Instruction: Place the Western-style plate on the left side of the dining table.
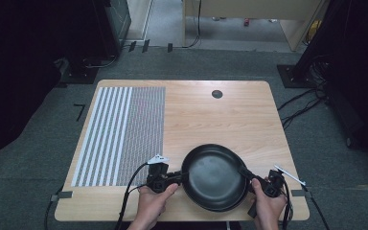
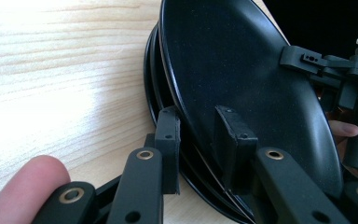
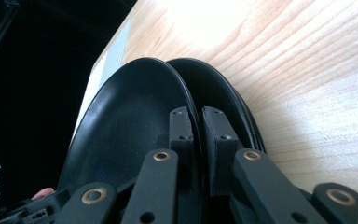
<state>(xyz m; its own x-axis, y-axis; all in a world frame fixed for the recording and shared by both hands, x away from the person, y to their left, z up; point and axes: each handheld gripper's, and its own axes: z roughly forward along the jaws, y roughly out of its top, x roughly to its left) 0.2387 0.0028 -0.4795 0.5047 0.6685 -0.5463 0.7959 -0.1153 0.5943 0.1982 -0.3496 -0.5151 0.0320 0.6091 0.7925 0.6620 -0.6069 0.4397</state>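
A stack of black plates [image 1: 214,178] sits near the front edge of the tabletop [image 1: 211,112], toward its front right corner. The top plate [image 2: 233,70] is tilted up off the ones beneath, which lie flat on the wood. The left gripper [image 1: 176,178] comes in from the left side of the stack, and its fingers [image 2: 168,140] are clenched on the rim of the top plate, 1 finger inside the dish and 1 under the rim. The right gripper [image 1: 254,182] comes in from the right side, and its fingers [image 3: 216,140] are clenched on the opposite rim of the same plate, again 1 on each face. A white-and-grey striped mat [image 1: 122,134] covers the left part of the tabletop, well apart from the plates. A small dark round hole [image 1: 217,94] lies near the back edge
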